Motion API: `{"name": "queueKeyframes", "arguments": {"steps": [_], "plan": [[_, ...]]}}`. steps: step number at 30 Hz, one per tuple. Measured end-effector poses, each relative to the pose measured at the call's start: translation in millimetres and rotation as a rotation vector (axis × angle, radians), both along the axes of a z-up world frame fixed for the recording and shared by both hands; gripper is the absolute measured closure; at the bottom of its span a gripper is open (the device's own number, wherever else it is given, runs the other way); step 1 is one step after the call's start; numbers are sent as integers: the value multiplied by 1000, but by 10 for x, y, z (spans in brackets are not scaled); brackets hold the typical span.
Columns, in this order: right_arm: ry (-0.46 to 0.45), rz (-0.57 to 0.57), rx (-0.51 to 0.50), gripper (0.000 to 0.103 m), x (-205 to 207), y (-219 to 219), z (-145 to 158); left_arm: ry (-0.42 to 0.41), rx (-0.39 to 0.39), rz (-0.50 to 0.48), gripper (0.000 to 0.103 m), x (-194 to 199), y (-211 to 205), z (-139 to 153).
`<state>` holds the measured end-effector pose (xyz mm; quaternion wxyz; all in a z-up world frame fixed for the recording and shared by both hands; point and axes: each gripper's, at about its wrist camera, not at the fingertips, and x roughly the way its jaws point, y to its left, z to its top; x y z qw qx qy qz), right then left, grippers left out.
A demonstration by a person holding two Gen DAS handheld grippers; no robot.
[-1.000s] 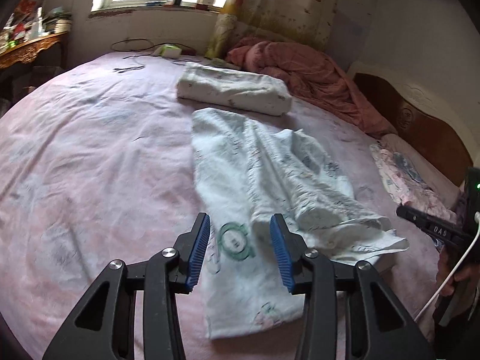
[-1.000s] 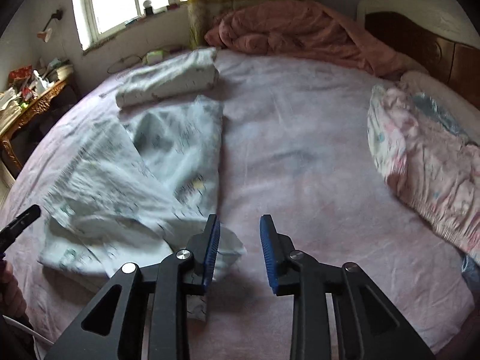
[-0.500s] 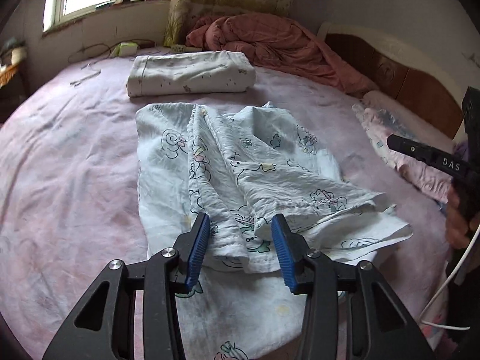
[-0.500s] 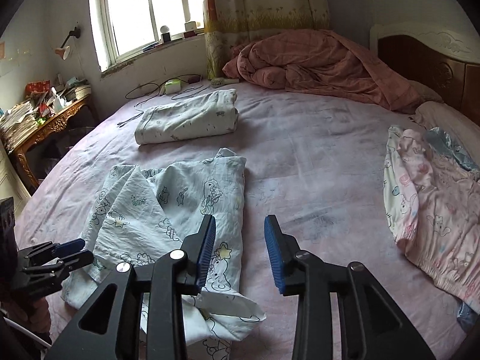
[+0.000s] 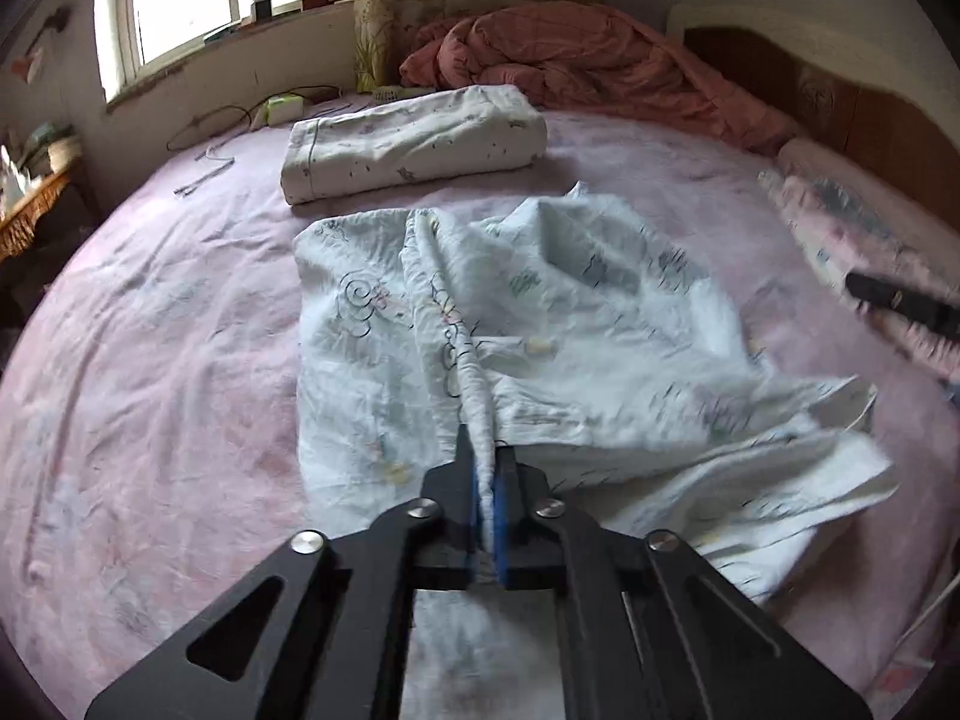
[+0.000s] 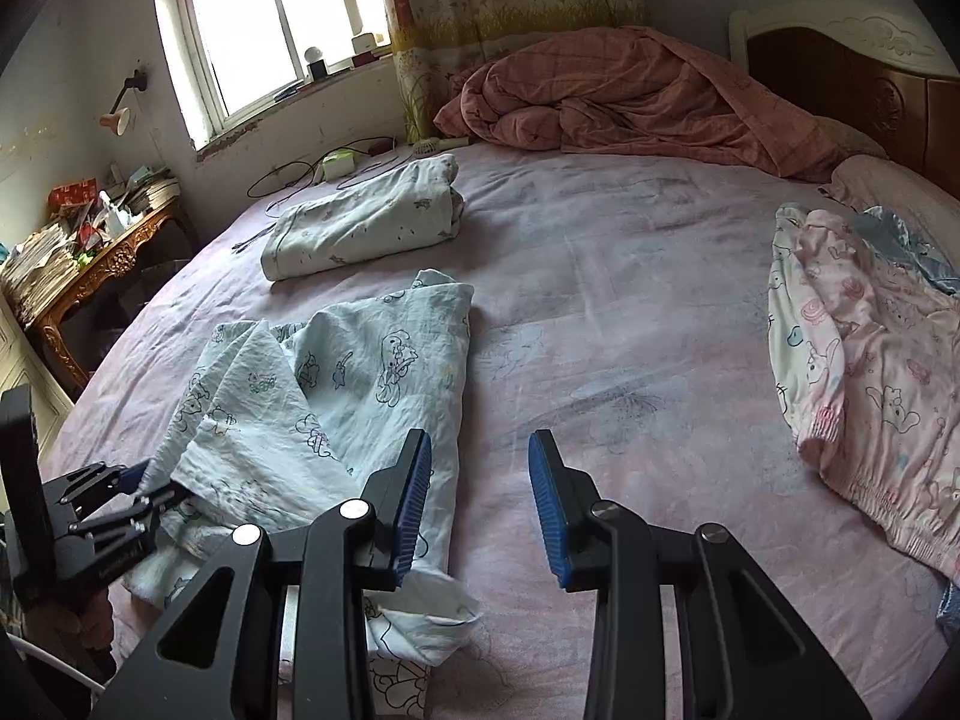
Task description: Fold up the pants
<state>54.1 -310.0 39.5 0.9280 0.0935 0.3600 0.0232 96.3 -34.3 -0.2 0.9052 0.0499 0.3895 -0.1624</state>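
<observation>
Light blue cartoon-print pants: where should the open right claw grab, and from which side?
Take the loose near corner of the light blue cartoon-print pants, the flap on the pink bedsheet just below the right claw. Come from the right, over bare sheet: that edge lies free, while the left claw already pinches the ridge on the other side.

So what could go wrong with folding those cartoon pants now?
The left hand-held gripper pinches only a thin ridge of the pants, so the cloth might slip out. The right hand-held gripper is open and holds nothing, so lifting could drag the pants crooked or bunch their loose end.
</observation>
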Motion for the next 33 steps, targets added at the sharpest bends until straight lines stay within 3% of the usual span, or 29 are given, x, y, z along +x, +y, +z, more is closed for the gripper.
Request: {"name": "queueKeyframes", "arguments": {"steps": [2,5,14,21,23,25,27,33], "plan": [[4,-2,3,68,2,-6,-7,-8,-80,-24,100,-2,7,141],[12,-9,16,68,18,-41,-23,-23,-136,-57,100,81,-87,379],[56,-52,30,68,53,-238,-123,-67,-139,-153,100,661,-891,916],[123,-55,106,68,102,-425,-250,66,-199,-213,97,1242,-1443,840],[120,-61,87,68,102,-448,-247,84,-187,-202,85,1316,-1530,763],[119,-70,69,68,100,-450,-242,98,-199,-202,52,1349,-1548,710],[118,-76,63,68,100,-457,-238,116,-226,-214,32,1351,-1517,675],[128,-57,68,68,104,-427,-246,96,-164,-211,31,1161,-1292,708]]}}
